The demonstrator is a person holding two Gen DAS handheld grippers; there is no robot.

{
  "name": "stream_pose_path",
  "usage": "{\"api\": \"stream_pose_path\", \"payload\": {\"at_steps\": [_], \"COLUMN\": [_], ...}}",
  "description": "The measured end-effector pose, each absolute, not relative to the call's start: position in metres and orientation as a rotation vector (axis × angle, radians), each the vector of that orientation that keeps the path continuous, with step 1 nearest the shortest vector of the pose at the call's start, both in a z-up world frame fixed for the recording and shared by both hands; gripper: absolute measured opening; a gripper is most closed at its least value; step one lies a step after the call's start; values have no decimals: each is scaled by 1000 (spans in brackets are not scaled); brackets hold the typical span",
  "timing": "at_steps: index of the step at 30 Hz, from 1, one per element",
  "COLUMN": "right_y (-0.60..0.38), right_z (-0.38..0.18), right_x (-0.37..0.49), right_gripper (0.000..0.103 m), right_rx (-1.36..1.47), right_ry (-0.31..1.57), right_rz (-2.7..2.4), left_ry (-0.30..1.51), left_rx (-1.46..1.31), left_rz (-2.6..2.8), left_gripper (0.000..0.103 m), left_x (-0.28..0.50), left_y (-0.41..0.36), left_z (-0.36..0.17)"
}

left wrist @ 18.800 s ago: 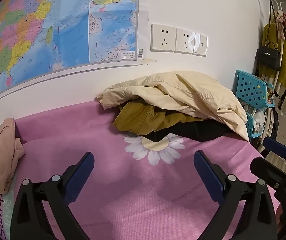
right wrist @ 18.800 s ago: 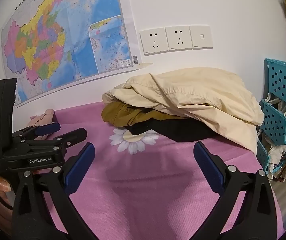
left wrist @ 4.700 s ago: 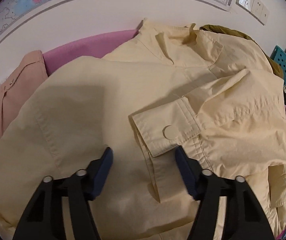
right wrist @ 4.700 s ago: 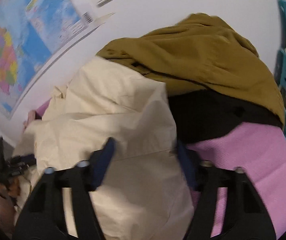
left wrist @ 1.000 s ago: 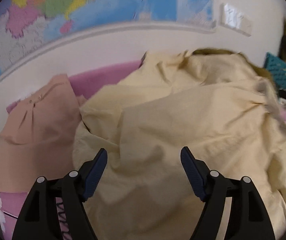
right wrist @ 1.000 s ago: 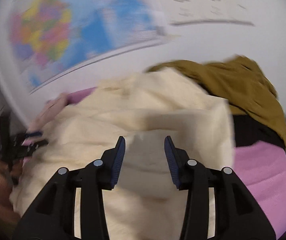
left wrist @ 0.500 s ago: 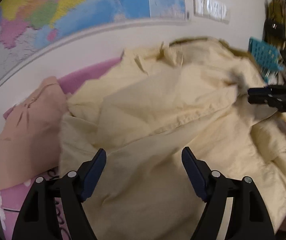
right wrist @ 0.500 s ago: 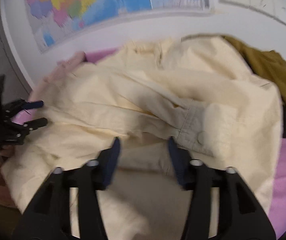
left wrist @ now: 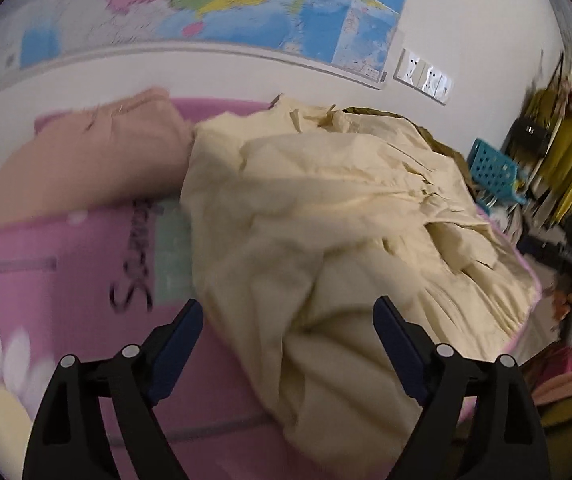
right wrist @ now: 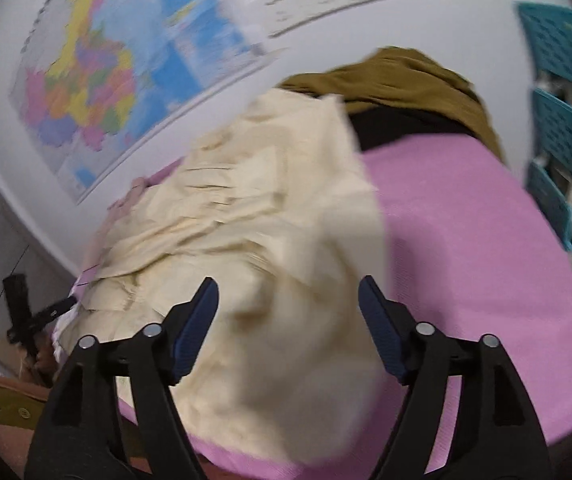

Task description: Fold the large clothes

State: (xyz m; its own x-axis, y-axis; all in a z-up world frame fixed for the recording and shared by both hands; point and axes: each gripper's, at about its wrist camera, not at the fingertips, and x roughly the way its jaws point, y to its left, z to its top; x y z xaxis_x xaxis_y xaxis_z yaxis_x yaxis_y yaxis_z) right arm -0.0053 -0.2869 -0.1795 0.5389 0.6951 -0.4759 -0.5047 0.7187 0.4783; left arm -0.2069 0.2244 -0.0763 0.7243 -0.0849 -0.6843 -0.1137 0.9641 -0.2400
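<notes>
left gripper [left wrist: 288, 330]: your jaws have just been opening and stand spread; cloth lies below them, unpinched
right gripper [right wrist: 288, 308]: your jaws have just been opening; spread, nothing pinched
cream jacket [left wrist: 326, 208]: crumpled on the pink bedspread [left wrist: 65, 280]; beside the peach garment [left wrist: 85, 160]

A pink woven cover with white daisy prints and dark lettering [left wrist: 85, 264] spreads over the tabletop against the wall. A crumpled cream-yellow cotton jacket [left wrist: 326, 216] lies across its middle. A folded peach garment [left wrist: 85, 168] rests at the far left, an olive-brown garment [right wrist: 398, 76] on black cloth [right wrist: 402, 124] at the far right.
</notes>
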Motion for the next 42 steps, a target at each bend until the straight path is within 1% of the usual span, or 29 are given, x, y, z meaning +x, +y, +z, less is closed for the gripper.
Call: {"api": "stream_pose_path", "payload": {"at_steps": [2, 4, 6, 8, 10, 17, 19, 20, 21, 22, 23, 24, 25, 26, 27, 28, 29, 30, 31, 32, 33, 34, 35, 36, 37, 38, 40, 42], "right_y": [-301, -306, -306, -304, -301, -278, -271, -267, -265, -264, -264, -265, -268, -271, -273, -275, -276, -276, -275, -272, -269, -268, -267, -266, -267, -268, -273, -279], "right_z": [-193, -206, -216, -220, -219, -219, -219, -219, -221, -222, -223, -225, -227, -230, -232, -234, -235, -236, -235, -233, -230, -230, -230, -228, -227, -223, -212, -200], "right_x": [-8, -9, -11, -15, -17, -20, -19, -19, -17, -16, -15, -14, -11, -8, -7, -6, -6, -6, -8, -10, -14, -14, -15, -15, -16, -18, -25, -34], "right_gripper": [79, 79, 81, 85, 85, 85, 83, 73, 63, 60, 51, 43, 39, 31, 29, 29, 29, 35, 37, 39, 39, 39, 36, 25, 21, 19, 17, 15], "right_rx": [341, 377, 390, 394, 393, 346, 333, 341, 362, 366, 364, 391, 424, 466, 501, 530, 564, 589, 587, 568, 540, 531, 531, 537, 543, 549, 582, 595], "right_ry": [727, 764, 786, 771, 764, 751, 749, 754, 769, 769, 773, 777, 781, 789, 792, 791, 793, 794, 792, 787, 782, 787, 792, 792, 788, 778, 736, 690], "right_rz": [727, 753, 787, 801, 841, 936, 955, 979, 999, 993, 995, 1005, 1017, 1031, 1043, 1057, 1076, 1088, 1096, 1107, 1108, 1107, 1104, 1102, 1099, 1095, 1118, 1138], "left_ry": [788, 807, 825, 839, 830, 820, 804, 798, 792, 789, 790, 793, 802, 806, 807, 808, 806, 801, 791, 793, 805, 821, 834, 841, 844, 843, 822, 777], "left_rx": [-335, -368, -393, -412, -418, -449, -460, -477, -493, -512, -510, -500, -498, -513, -526, -552, -574, -595, -613, -600, -560, -536, -528, -537, -551, -562, -595, -620], "left_rz": [-16, -36, -64, -95, -119, -233, -231, -231, -229, -205, -180, -154, -127, -117, -116, -114, -121, -140, -155, -143, -125, -110, -89, -80, -74, -74, -88, -119], "left_gripper": [85, 89, 89, 89, 95, 96, 96, 96, 93, 84, 78, 63, 54, 53, 52, 55, 59, 72, 76, 76, 72, 57, 51, 43, 34, 31, 22, 19], "left_x": [-219, -226, -230, -235, -237, -220, -214, -212, -211, -209, -210, -209, -208, -208, -207, -206, -204, -203, -202, -200, -198, -195, -193, -192, -192, -193, -199, -209], "left_y": [223, 221, 217, 211, 206, 181, 179, 180, 181, 182, 184, 186, 189, 192, 195, 197, 199, 199, 198, 195, 189, 186, 185, 186, 188, 192, 199, 204], "left_z": [-84, -92, -98, -105, -109, -112, -111, -112, -111, -112, -111, -111, -112, -112, -113, -113, -114, -116, -115, -115, -113, -113, -113, -114, -112, -111, -102, -87]}}
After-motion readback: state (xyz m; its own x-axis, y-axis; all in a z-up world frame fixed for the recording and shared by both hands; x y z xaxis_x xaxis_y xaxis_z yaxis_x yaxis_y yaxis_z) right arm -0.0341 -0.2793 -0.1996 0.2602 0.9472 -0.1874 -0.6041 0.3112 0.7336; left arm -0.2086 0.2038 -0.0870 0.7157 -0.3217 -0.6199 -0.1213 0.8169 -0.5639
